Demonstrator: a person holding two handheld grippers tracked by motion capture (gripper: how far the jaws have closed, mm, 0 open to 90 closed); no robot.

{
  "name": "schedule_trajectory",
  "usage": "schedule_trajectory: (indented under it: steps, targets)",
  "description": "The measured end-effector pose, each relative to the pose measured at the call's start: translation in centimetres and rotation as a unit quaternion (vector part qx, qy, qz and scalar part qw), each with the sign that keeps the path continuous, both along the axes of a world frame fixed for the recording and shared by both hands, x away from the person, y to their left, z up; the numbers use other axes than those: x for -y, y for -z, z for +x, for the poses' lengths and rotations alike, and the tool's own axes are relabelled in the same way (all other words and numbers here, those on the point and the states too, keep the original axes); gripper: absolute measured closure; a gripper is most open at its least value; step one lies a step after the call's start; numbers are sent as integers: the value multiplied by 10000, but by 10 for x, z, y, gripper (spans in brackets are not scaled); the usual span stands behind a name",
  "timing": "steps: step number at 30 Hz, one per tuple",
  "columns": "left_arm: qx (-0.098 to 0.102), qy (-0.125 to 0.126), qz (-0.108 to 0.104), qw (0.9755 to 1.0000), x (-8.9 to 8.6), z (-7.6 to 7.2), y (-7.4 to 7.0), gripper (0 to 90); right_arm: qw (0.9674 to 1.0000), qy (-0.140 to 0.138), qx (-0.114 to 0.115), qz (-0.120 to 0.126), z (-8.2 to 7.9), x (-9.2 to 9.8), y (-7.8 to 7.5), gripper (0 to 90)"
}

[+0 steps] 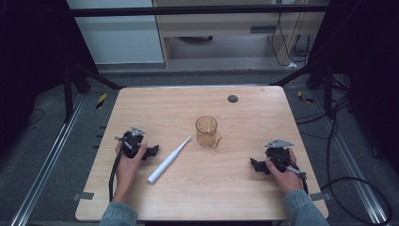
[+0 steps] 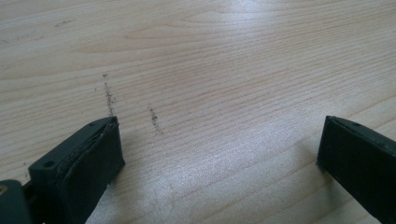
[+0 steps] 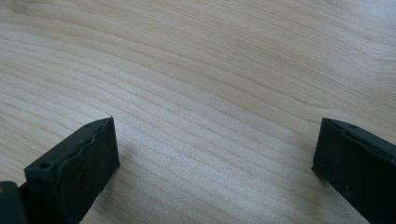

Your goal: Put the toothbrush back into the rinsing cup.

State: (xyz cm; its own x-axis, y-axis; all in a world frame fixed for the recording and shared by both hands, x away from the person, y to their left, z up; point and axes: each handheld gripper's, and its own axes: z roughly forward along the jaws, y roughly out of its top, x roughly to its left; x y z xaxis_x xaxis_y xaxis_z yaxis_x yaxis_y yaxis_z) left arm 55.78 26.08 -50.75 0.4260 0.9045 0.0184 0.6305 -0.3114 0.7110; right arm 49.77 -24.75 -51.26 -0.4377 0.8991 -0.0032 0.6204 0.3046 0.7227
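Observation:
On the wooden table (image 1: 244, 113) stands an amber glass cup (image 1: 206, 131) with a handle, near the middle. A white toothbrush (image 1: 169, 159) lies slantwise to its left, head toward the cup. My left gripper (image 1: 154, 151) rests on the table just left of the toothbrush, held in a hand. Its jaws stand wide open over bare wood (image 2: 219, 140). My right gripper (image 1: 254, 165) rests near the right front of the table, open too, with nothing but wood grain (image 3: 215, 140) between its jaws.
A dark round hole (image 1: 232, 99) sits in the table's far side. Black frame legs (image 1: 70, 89) and cables (image 1: 339, 141) lie on the grey floor around the table. A pale cabinet (image 1: 226, 23) stands behind.

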Motion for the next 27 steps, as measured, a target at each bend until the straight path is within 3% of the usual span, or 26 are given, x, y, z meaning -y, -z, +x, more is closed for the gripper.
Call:
schedule_trajectory:
  steps: [9, 11, 13, 23, 27]
  targets:
    - [13, -111, 15, 9999, 1, 2, -2, 25, 10000, -4, 2, -1, 0, 0, 0, 3]
    - [156, -317, 47, 9994, -2, -1, -9, 54, 10000, -17, 3, -1, 0, 0, 0, 3]
    - [297, -379, -53, 9988, -5, -5, -16, 56, 10000, -17, 3, -1, 0, 0, 0, 3]
    - [492, -123, -70, 9987, 4, -26, -48, 48, 10000, -37, 3, 3, 0, 0, 0, 3]
    - [365, 9, 202, 9991, 19, -32, -61, 50, 10000, -33, 3, 5, 0, 0, 0, 3]
